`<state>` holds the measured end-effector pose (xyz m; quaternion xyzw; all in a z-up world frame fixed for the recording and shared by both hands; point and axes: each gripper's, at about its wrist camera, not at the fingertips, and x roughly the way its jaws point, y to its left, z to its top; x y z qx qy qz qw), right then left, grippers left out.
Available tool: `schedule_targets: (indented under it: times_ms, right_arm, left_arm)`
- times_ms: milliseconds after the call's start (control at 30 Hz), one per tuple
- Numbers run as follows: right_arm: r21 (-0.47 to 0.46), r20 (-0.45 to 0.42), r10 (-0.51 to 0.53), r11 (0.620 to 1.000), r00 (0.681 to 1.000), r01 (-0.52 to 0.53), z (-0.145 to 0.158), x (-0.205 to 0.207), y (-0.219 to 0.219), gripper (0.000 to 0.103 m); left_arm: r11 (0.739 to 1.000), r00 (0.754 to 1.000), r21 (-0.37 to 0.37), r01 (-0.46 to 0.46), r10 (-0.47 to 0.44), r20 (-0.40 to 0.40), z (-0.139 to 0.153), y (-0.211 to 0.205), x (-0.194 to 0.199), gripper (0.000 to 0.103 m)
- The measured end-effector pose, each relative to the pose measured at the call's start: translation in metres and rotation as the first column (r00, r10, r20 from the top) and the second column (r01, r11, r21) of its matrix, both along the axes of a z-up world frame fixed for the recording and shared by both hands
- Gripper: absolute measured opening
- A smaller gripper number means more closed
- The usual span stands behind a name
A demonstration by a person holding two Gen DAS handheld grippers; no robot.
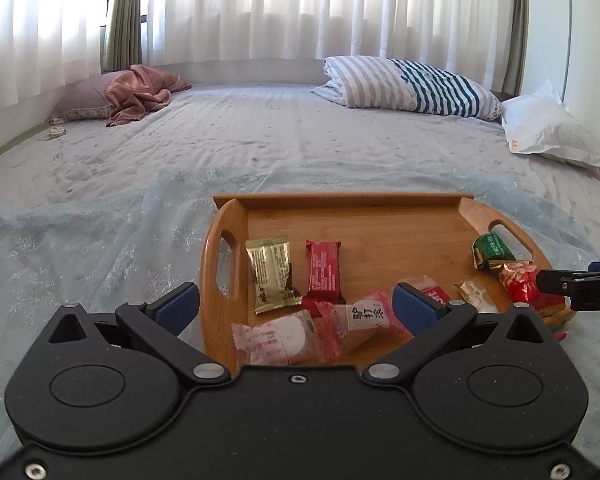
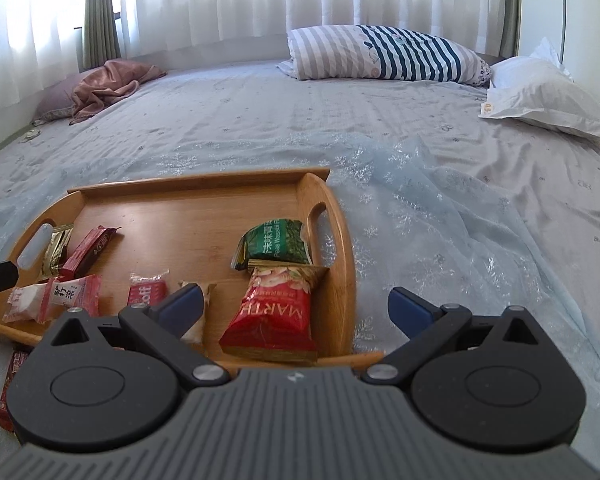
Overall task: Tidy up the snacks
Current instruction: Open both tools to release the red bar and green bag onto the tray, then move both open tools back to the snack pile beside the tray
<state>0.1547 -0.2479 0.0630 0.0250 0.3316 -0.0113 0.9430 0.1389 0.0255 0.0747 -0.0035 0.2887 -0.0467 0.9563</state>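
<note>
Cam setup, my two feeds: L wrist cam sits near the wooden tray (image 1: pixel 225 280), left end, angled down across bed toward curtains. R wrist cam near tray's right end, same heading. Shared: tray, snacks, striped pillow (image 2: pixel 384 54), curtains (image 1: pixel 300 4).

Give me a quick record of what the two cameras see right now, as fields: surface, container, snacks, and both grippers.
surface: bed with a pale sheet
container: wooden tray with handle slots
snacks in tray: gold packet, red bar, green pea packet, red nut bag, pink-and-white packets
left gripper: open, holding nothing
right gripper: open, holding nothing
</note>
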Motion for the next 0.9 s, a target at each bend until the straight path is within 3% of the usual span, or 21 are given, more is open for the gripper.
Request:
schedule_targets:
  times_ms: [167,367,667,900]
  right_arm:
    - [0.019,-0.010,-0.007,1.000,1.000,0.008,-0.006,-0.021,0.005,0.103]
    - [0.019,-0.040,-0.029,0.999,0.999,0.029,-0.014,-0.039,0.009,0.103]
    - [0.006,-0.076,-0.023,1.000,0.997,0.024,-0.024,-0.054,0.013,0.103]
    - [0.009,-0.125,-0.001,1.000,0.992,0.003,-0.039,-0.060,0.025,0.103]
  left_arm:
    - [0.998,1.000,0.065,-0.001,0.000,0.023,0.000,0.002,-0.032,0.103]
    - [1.000,0.999,-0.019,-0.025,0.024,-0.031,-0.007,0.016,-0.050,0.103]
    - [0.998,0.995,-0.009,-0.066,0.065,-0.078,-0.023,0.017,-0.060,0.103]
    - [0.996,0.990,0.049,-0.068,0.073,-0.120,-0.039,0.009,-0.067,0.103]
